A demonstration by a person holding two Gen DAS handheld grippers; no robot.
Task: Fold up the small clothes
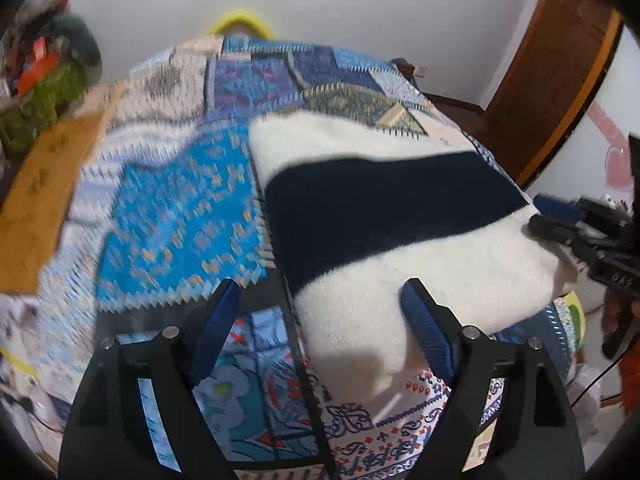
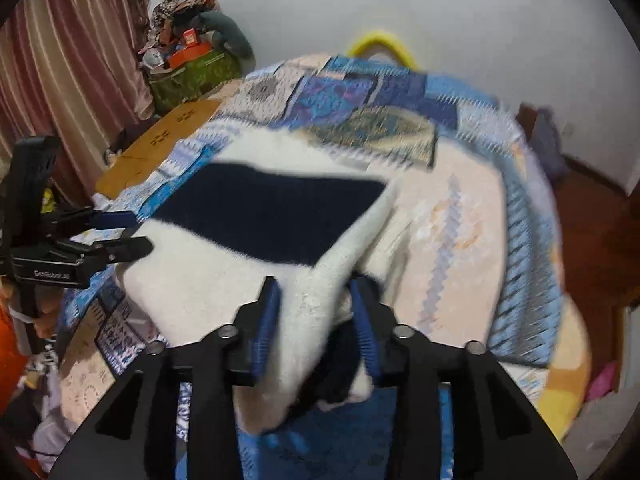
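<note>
- The sweater (image 1: 400,216), white fleece with a broad navy band, lies on the patterned bedspread (image 1: 180,208), already doubled into a thick oblong near the bed's near edge.
- Its long axis runs from the edge closest to me diagonally away toward the far side of the bed; the navy band (image 2: 272,216) crosses that axis, so the stripe reads sideways while the garment points away from me.
- My right gripper (image 2: 316,320) is clamped on a bunched fold of the white fabric, with dark cloth tucked just beneath it. I judge I hold it there to carry this end over the rest, since that corner is lifted and creased while the remainder lies flat.
- My left gripper (image 1: 320,312) has its pads spread wide and nothing between them; it hovers over the sweater's near white corner, one pad above the cloth and the other above the bedspread. I take it as poised to pin or smooth that side, though I cannot tell whether it touches the fabric.
- Each view is blurred, so finer creases escape me.
- Further out, an orange-brown board (image 1: 44,196) lies at the bed's side, and a heap of bags and clothes (image 2: 192,52) sits against the wall by the striped curtain (image 2: 68,76).
</note>
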